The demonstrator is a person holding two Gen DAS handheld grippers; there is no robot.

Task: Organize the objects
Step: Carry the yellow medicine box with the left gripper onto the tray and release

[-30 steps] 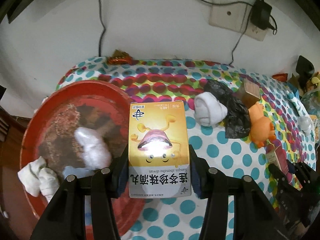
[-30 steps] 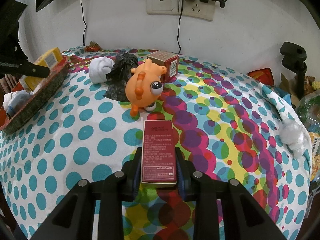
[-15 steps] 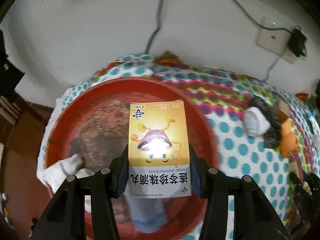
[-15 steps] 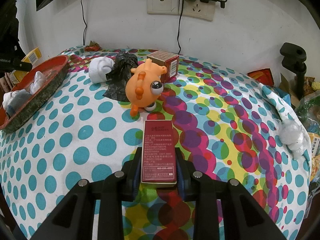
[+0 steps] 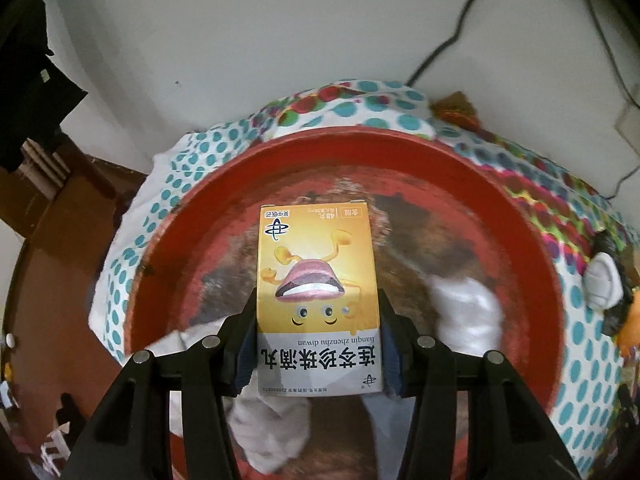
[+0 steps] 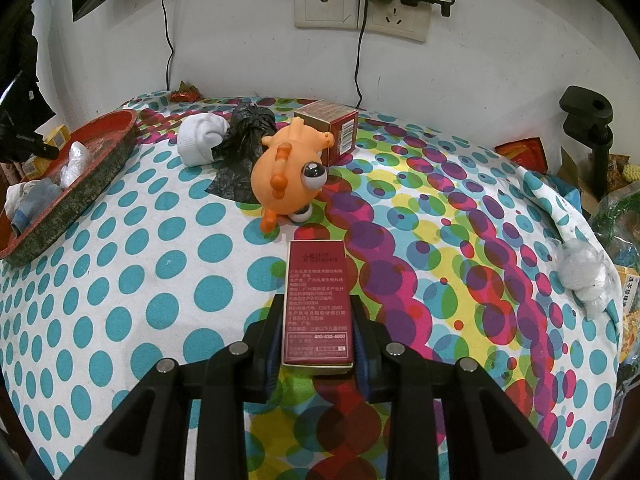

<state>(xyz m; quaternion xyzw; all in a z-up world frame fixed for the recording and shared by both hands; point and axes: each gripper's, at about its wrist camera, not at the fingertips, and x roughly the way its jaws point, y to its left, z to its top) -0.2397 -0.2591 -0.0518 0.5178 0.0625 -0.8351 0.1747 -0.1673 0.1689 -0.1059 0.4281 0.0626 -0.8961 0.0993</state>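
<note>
My left gripper (image 5: 318, 340) is shut on a yellow medicine box (image 5: 316, 280) and holds it over the round red tray (image 5: 520, 216). White socks (image 5: 466, 316) and rags lie in the tray. My right gripper (image 6: 317, 336) is shut on a dark red flat box (image 6: 316, 300) low over the dotted tablecloth (image 6: 140, 280). In the right wrist view the red tray (image 6: 92, 176) stands at the far left with socks in it.
An orange toy fish (image 6: 286, 172), a black plastic bag (image 6: 244, 136), a rolled white sock (image 6: 200, 138) and a small red carton (image 6: 330, 128) lie at the back. A crumpled clear bag (image 6: 582, 272) is at the right edge. Wall sockets with cables are behind.
My left gripper has carried the yellow box leftward from the tray's right rim to over its middle. The right gripper and the red box have not moved.
</note>
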